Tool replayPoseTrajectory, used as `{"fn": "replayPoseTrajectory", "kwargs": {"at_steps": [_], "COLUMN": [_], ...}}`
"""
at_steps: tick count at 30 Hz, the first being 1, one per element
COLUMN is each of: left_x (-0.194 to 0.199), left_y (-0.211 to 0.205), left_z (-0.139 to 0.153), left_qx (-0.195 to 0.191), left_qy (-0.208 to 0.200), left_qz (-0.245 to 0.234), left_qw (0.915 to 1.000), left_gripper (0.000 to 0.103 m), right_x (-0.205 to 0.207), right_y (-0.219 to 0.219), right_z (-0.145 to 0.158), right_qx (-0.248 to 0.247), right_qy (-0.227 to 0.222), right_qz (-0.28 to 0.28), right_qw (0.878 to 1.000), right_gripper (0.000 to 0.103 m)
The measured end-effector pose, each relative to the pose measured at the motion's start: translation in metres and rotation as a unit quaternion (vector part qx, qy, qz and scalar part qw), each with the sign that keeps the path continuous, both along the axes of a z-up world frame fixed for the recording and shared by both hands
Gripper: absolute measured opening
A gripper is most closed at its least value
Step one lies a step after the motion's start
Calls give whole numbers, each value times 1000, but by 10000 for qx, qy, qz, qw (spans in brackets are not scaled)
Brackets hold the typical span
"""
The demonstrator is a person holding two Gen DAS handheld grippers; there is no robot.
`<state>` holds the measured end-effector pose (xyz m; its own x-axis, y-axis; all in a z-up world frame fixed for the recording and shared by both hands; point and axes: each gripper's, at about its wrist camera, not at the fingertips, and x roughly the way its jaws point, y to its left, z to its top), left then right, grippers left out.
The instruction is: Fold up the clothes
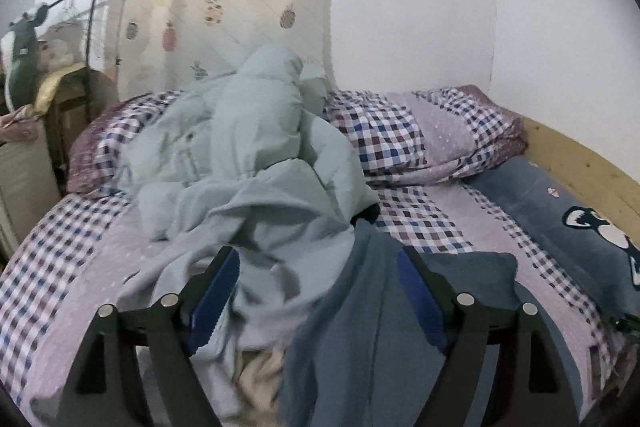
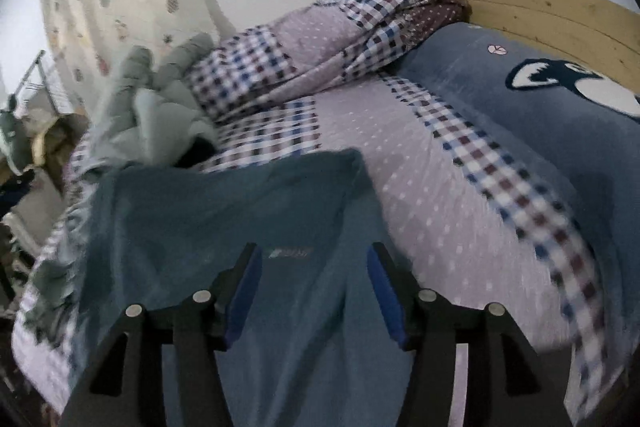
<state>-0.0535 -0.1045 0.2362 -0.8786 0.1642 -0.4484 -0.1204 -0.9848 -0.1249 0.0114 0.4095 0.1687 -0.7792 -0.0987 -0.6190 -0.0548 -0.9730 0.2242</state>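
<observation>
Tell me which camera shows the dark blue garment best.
The right wrist view: the dark blue garment lies spread across the bed, its small chest logo visible between the open right claw. The left wrist view shows only a bunched strip beside the pale blue jacket.

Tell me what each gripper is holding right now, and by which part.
Nothing is held. The left gripper and the right gripper are both open above the dark blue garment on the bed, with no cloth pinched between the fingers.
</observation>
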Motion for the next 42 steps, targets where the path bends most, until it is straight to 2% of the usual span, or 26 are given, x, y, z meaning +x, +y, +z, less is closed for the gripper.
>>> {"fn": "replayPoseTrajectory", "kwargs": {"at_steps": [4, 7, 11, 15, 19, 21, 25, 28, 34, 42], "left_x": [78, 127, 175, 209, 234, 244, 259, 271, 284, 284], "left_y": [3, 15, 36, 71, 119, 146, 201, 240, 292, 338], "left_z": [1, -5, -22, -44, -67, -81, -111, -134, -166, -218], "left_qx": [-207, -218, -17, 239, 495, 607, 659, 840, 1085, 1288], "left_qy": [412, 566, 469, 263, 16, -125, -479, -790, -1007, -1649], "left_qz": [-174, -303, -539, -940, -1421, -1670, -2067, -2314, -2683, -2817], "left_qw": [9988, 9977, 9974, 9949, 9886, 9840, 9750, 9660, 9519, 9364], "left_gripper": [86, 87, 87, 87, 87, 87, 87, 87, 87, 87], "right_x": [60, 104, 163, 190, 212, 219, 225, 231, 237, 242], "right_y": [-1, -2, -3, 11, 21, 24, 33, 40, 55, 65], "right_z": [1, 2, 3, -12, -32, -48, -56, -62, -66, -67], "right_qx": [-63, -110, -176, -483, -878, -1049, -1043, -1039, -1071, -1125], "right_qy": [204, 357, 558, 662, 886, 861, 903, 933, 903, 934], "right_qz": [-166, -291, -459, -741, -942, -936, -917, -909, -1149, -1194], "right_qw": [9996, 9989, 9972, 9939, 9877, 9863, 9862, 9860, 9834, 9820], "right_gripper": [60, 66, 67, 67, 67, 67, 67, 67, 67, 67]}}
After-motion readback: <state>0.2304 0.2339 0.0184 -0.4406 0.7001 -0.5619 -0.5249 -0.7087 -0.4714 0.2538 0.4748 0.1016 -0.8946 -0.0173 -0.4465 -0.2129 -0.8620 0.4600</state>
